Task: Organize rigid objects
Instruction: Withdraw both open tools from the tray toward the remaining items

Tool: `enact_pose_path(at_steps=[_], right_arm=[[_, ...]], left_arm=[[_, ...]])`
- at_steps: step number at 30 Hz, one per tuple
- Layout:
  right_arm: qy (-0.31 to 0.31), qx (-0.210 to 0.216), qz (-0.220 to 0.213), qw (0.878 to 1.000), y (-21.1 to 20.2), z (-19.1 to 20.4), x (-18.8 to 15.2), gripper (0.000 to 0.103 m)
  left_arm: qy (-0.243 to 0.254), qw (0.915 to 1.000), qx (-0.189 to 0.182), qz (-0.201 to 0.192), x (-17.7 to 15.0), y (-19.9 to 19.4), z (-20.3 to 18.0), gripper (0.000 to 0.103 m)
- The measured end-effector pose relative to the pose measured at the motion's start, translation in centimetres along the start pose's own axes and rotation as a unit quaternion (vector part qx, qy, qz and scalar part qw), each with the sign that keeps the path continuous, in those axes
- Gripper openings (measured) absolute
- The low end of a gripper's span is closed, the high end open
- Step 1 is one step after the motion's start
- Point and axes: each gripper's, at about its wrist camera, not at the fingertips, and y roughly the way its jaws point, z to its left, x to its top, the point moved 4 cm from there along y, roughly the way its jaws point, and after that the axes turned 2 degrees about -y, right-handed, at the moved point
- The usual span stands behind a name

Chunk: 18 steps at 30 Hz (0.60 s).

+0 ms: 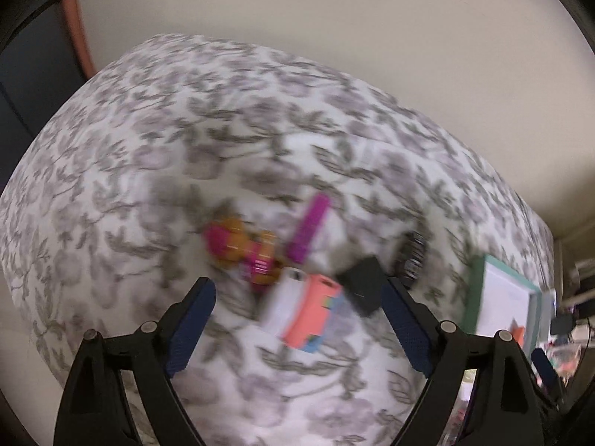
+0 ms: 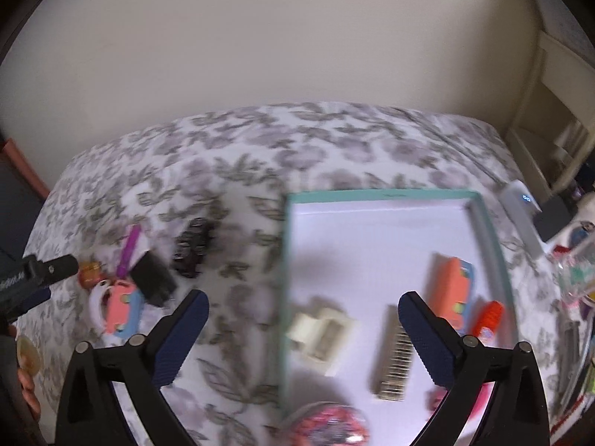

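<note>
My left gripper [image 1: 297,286] hangs open and empty over a blurred cluster on the floral bedspread: a pink-and-orange toy [image 1: 241,249], a purple bar [image 1: 308,230], a salmon, blue and white box [image 1: 308,312] and a black block [image 1: 362,290]. My right gripper [image 2: 303,297] is open and empty above the left rim of a teal-edged white tray [image 2: 379,194]. In the tray lie a salmon box [image 2: 452,293], a cream piece [image 2: 323,330], a metallic strip [image 2: 394,360] and a red-orange cylinder [image 2: 489,319]. The cluster [image 2: 122,312] lies left of the tray.
A dark ribbed object [image 2: 193,249] lies between the cluster and the tray. A round pink-red item [image 2: 327,427] sits at the tray's near edge. Cluttered shelves and a white device [image 2: 520,200] stand at the bed's right side. A beige wall runs behind the bed.
</note>
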Motion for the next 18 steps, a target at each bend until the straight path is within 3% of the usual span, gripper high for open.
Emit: enact_pose_path(at_steps=[9, 18], right_arm=[[-0.05, 0.058, 0.011, 0.997, 2.4, 8.0, -0.7, 0.103], [-0.069, 0.105, 0.056, 0.99, 6.7, 13.7, -2.8, 0.103]], left_arm=[[-0.059, 0.9974, 0.04, -0.008, 2.3, 0.7, 6.9, 0.091], [-0.061, 0.9971, 0.031, 0.033, 2.5, 4.2, 7.5, 0.091]])
